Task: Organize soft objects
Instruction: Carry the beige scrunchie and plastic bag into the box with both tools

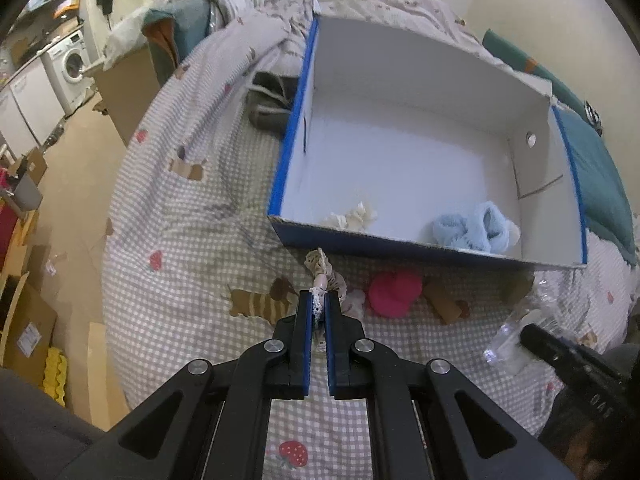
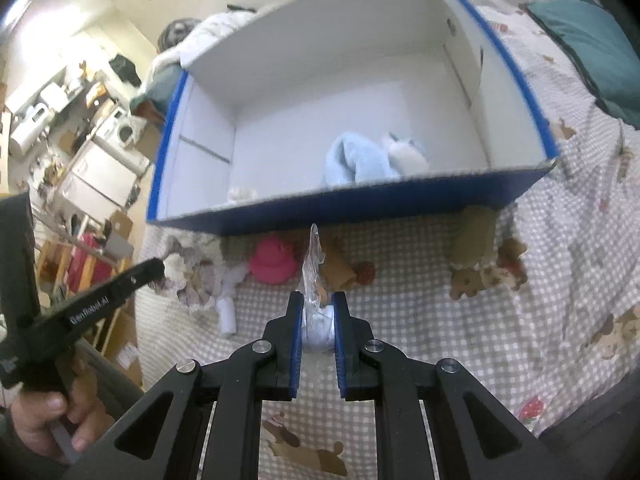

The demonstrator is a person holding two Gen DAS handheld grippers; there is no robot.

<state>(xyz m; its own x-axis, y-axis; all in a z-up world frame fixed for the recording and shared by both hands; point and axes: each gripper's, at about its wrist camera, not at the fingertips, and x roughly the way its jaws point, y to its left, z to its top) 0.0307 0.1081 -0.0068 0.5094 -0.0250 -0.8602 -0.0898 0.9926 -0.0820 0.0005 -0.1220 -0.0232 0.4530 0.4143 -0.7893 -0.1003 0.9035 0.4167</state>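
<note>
A blue box with a white inside (image 1: 400, 92) (image 2: 304, 60) stands on the checked bedspread. It holds a light blue fluffy sock pair (image 1: 476, 228) (image 2: 360, 156) and a small cream cloth (image 1: 356, 216) (image 2: 240, 194). My left gripper (image 1: 319, 294) is shut on a lacy white-and-lilac cloth (image 1: 320, 268) just in front of the box. My right gripper (image 2: 318, 298) is shut on a white item in clear plastic wrap (image 2: 316, 320), also in front of the box. A pink soft hat (image 1: 394, 290) (image 2: 274, 260) lies between them.
A brown plush piece (image 1: 446, 302) (image 2: 340, 268) lies by the pink hat. A bear-print cloth (image 2: 480, 260) lies at the right. A grey garment (image 1: 270, 102) lies left of the box. A teal pillow (image 1: 592, 168) (image 2: 592, 40) is at the right. The bed edge drops off at the left.
</note>
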